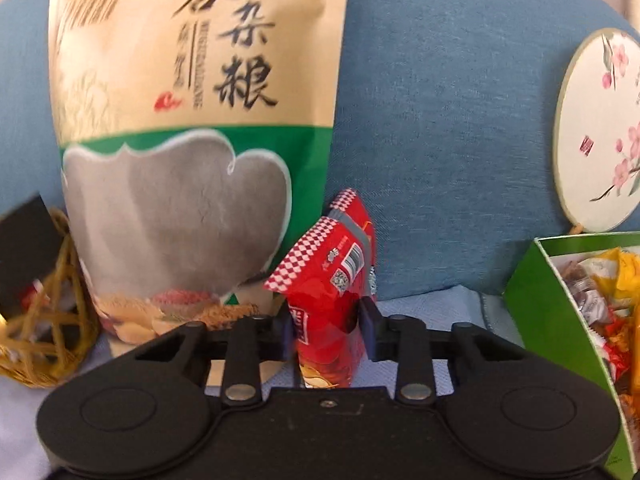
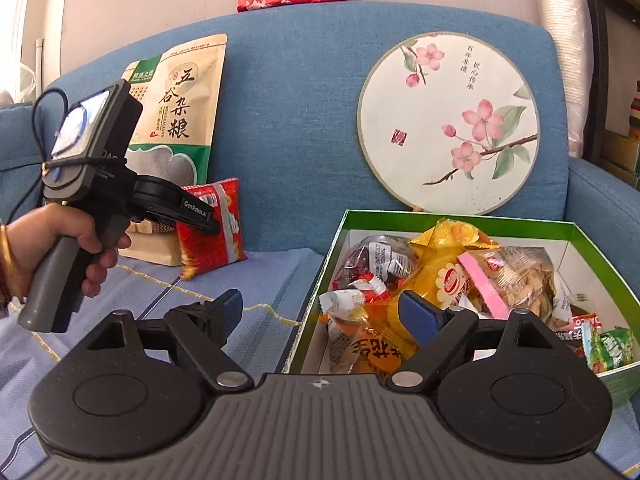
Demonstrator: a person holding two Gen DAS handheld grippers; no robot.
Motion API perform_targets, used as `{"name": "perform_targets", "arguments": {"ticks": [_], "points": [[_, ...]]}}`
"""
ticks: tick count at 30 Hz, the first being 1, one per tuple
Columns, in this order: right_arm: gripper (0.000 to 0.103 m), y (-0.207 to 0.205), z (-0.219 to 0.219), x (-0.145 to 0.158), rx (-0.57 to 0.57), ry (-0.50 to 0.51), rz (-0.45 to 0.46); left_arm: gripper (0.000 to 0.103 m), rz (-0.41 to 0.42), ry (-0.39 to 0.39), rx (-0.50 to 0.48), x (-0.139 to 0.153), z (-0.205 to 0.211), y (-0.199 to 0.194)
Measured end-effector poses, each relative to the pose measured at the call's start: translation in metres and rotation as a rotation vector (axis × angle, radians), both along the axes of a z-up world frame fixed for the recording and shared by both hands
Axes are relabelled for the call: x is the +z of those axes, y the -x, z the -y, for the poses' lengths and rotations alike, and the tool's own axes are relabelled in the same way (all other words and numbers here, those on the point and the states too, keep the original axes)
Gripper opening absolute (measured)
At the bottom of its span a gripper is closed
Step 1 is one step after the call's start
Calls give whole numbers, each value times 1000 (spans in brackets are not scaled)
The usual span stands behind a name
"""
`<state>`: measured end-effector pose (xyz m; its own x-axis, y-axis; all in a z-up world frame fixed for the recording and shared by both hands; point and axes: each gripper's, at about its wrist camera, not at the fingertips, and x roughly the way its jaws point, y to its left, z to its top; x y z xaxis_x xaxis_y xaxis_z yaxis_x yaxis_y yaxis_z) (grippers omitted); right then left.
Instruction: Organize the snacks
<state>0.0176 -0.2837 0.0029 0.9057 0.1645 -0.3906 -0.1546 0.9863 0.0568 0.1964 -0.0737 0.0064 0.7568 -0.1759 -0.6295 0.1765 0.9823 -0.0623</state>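
A blue sofa (image 2: 304, 92) fills the room's far side, its seat covered with a pale blue cloth, a round painted fan (image 2: 448, 124) leaning on the backrest. On the left, a tall tan grain pouch (image 2: 180, 108) stands against the cushion, and the red snack packet (image 1: 334, 276) stands just to its right, close against it. The left gripper (image 1: 326, 322) has its jaws narrowed onto the packet's lower half, pads pressing its sides; the plastic looks pinched in there. The right gripper (image 2: 320, 312) hovers with jaws wide and empty over the near-left corner of the green box (image 2: 460, 222), already heaped with sweets and biscuits.

The packet stands nearly upright, long axis vertical, checkered crimped top pointing up and tilted slightly back toward the cushion, barcode side facing the left gripper. To my eye, the grip wants to stay firm but gentle, since the contents could crush. Lifting straight up first should clear the pouch without toppling it, then carry right toward the box.
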Motion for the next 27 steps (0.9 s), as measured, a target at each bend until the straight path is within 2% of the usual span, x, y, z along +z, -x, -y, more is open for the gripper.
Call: {"name": "perform_targets", "arguments": {"ticks": [2,5,9,12,13,14,15,16,17,20,23,27], "points": [[103,1,0,1,5,4,5,39,-8,40,-37,3,-6,11],[103,2,1,2,9,-7,12,39,15,7,-109,12,-10,45],[103,5,-1,3,11,-15,11,39,15,14,-227,22,-18,103],[103,9,-4,5,11,-20,19,41,-10,2,-300,15,-22,144],[103,10,-4,5,10,-23,21,46,-35,22,-327,11,-22,152],[103,12,-5,6,7,-27,22,67,-54,56,-340,8,-24,162],[103,13,-5,6,3,-31,23,79,-72,99,-353,0,-23,167],[103,16,-6,7,-2,-36,22,98,-94,149,-373,-2,-25,174],[103,18,-6,7,-9,-44,20,103,-112,193,-387,-4,-28,177],[103,23,-5,5,-20,-72,1,103,-111,300,-387,-5,-38,183],[103,30,-3,1,-32,-114,-39,103,-106,410,-308,-13,-54,181],[103,39,-1,-11,7,-227,-123,103,-221,496,-215,-26,-73,160]]}}
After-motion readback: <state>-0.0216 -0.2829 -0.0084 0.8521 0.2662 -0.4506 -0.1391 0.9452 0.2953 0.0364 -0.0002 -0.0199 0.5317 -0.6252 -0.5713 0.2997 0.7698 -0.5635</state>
